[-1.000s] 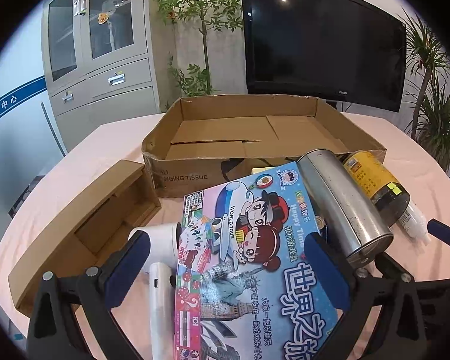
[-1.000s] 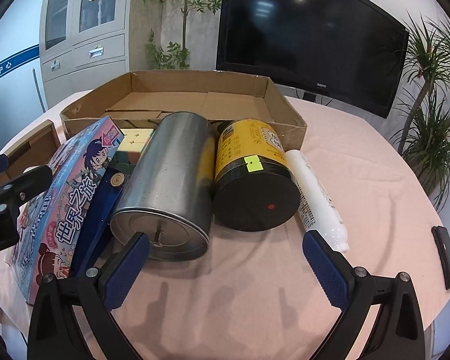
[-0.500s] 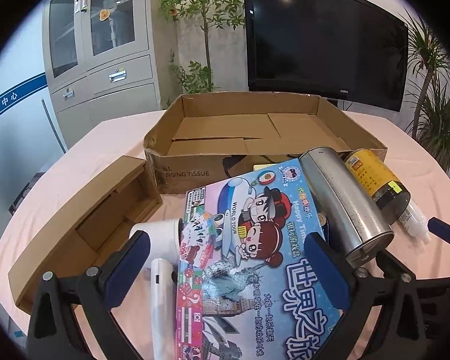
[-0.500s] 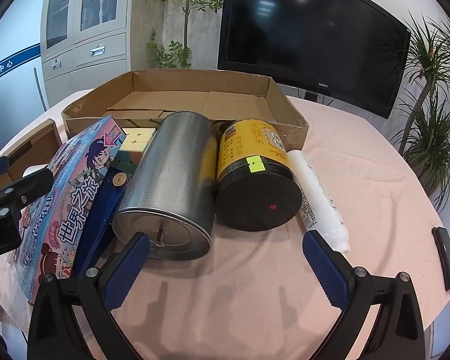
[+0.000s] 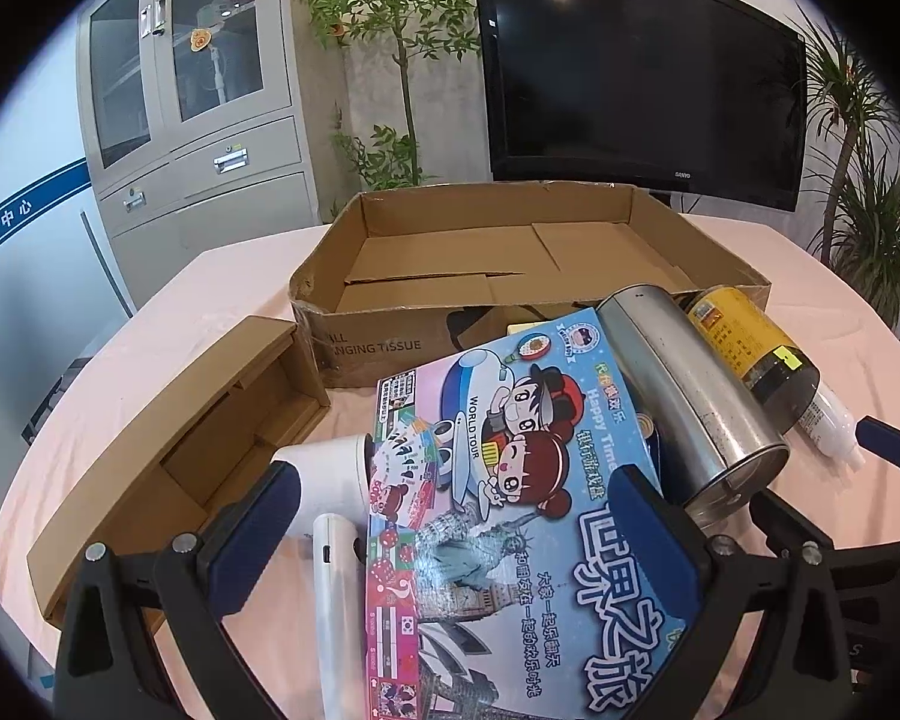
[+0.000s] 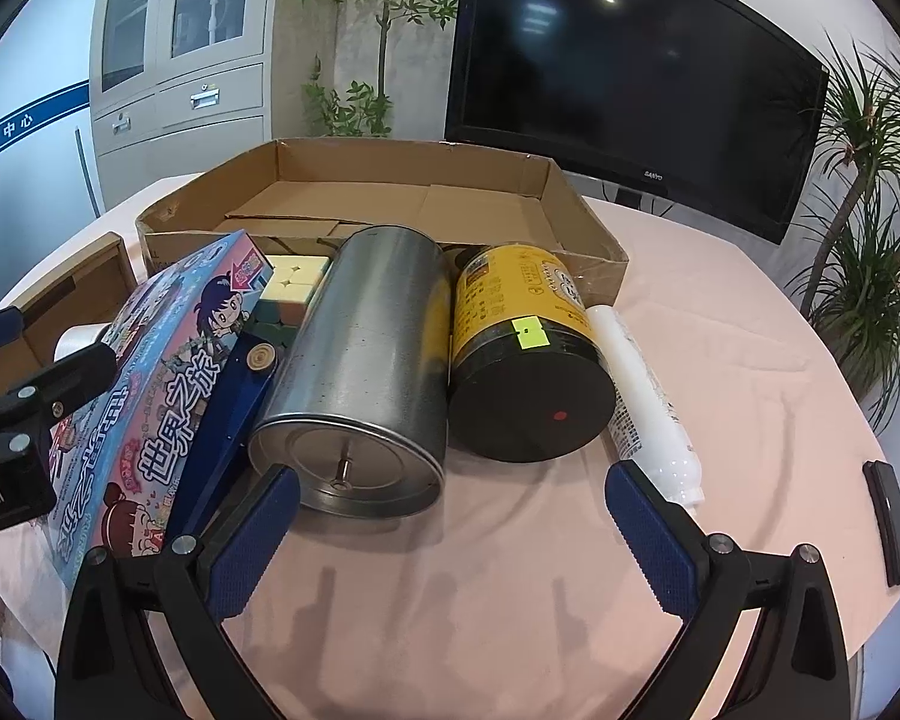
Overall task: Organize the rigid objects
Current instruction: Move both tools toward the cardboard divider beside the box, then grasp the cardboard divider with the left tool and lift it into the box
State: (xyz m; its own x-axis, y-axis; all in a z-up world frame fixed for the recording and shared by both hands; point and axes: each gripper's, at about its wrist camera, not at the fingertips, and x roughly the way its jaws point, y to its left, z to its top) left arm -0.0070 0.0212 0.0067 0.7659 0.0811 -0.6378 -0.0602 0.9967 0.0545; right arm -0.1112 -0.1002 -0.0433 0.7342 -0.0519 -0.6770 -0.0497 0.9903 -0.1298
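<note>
A colourful board game box (image 5: 510,480) lies tilted on other items, between the open jaws of my left gripper (image 5: 450,528); contact cannot be told. Beside it lie a white hair dryer (image 5: 330,480), a silver metal can (image 5: 684,402) on its side, a yellow-and-black jar (image 5: 750,342) and a white tube (image 5: 828,426). My right gripper (image 6: 450,516) is open and empty, just in front of the silver can (image 6: 360,372) and the jar (image 6: 522,366). A puzzle cube (image 6: 291,288) and a blue item (image 6: 234,396) sit beside the game box (image 6: 150,384).
A wide shallow cardboard box (image 5: 498,252) stands empty behind the pile. A smaller open cardboard box (image 5: 168,438) lies at the left. A black remote-like bar (image 6: 888,522) lies near the table's right edge. The round table has a pink cloth (image 6: 720,312).
My left gripper has drawn back and risen slightly, so the game box sits lower in view. The right gripper moved a little closer to the can and jar. Objects have not moved.
</note>
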